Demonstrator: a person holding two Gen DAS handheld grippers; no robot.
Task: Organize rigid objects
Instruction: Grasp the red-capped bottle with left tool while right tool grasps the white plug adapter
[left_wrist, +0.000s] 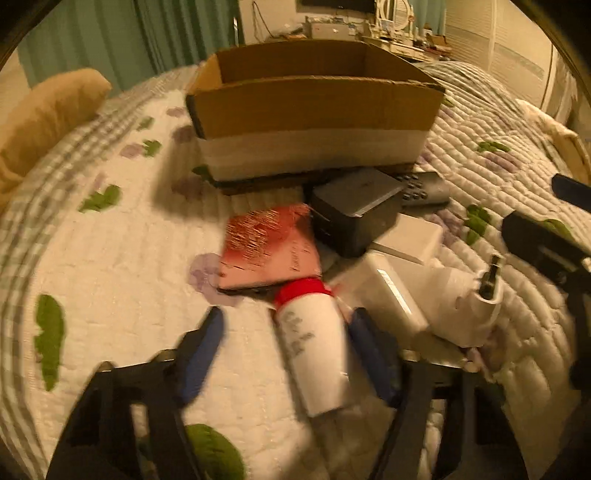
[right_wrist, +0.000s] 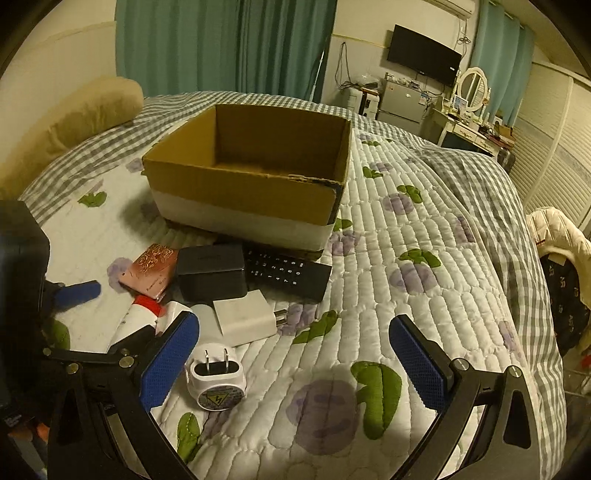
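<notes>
An open cardboard box (left_wrist: 314, 107) (right_wrist: 255, 184) stands on the quilted bed. In front of it lie a pink case (left_wrist: 269, 251) (right_wrist: 149, 273), a black cube (left_wrist: 354, 218) (right_wrist: 210, 273), a black remote (right_wrist: 288, 275) (left_wrist: 421, 188), a white charger (right_wrist: 245, 315) (left_wrist: 410, 236) and a round white plug adapter (right_wrist: 216, 380) (left_wrist: 472, 310). A white bottle with a red cap (left_wrist: 317, 343) (right_wrist: 142, 312) lies between my left gripper's (left_wrist: 284, 350) open fingers, against the right one. My right gripper (right_wrist: 295, 362) is open and empty, beside the adapter.
A tan pillow (right_wrist: 74, 122) lies at the bed's far left. A desk with a mirror (right_wrist: 472, 110), a small fridge (right_wrist: 402, 101) and a wall TV (right_wrist: 424, 55) stand beyond the bed. Clothes (right_wrist: 561, 277) hang at the right edge.
</notes>
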